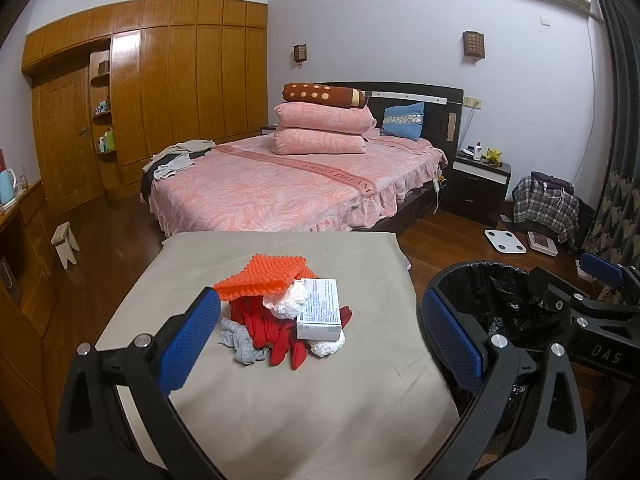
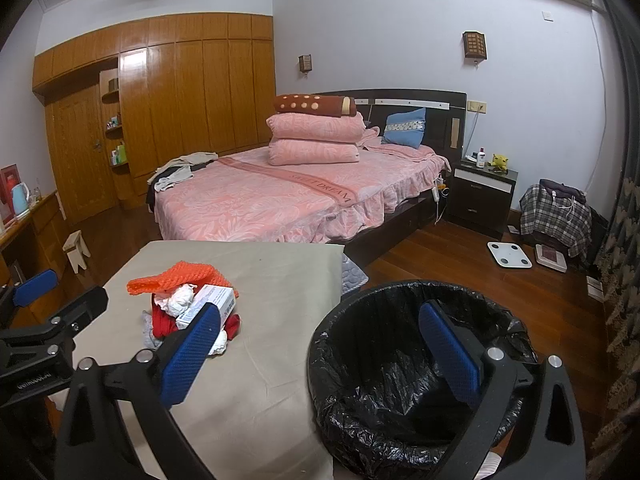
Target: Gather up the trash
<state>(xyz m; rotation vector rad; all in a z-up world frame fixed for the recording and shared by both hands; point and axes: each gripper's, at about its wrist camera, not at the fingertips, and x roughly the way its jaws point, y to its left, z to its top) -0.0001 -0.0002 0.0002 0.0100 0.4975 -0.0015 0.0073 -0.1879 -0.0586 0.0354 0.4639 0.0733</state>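
Trash (image 1: 286,316) sits piled at centre frame on the table (image 1: 280,420), dead ahead of the released left gripper (image 1: 320,344); the right gripper (image 2: 320,356), also released, frames the bin (image 2: 400,412) at lower right.

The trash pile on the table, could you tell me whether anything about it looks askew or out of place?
Yes. The white box lies tilted on the heap, propped on crumpled white paper and red cloth. An orange mesh pad drapes over the top. Nothing has spilled off the table, and the bin holds only its liner.
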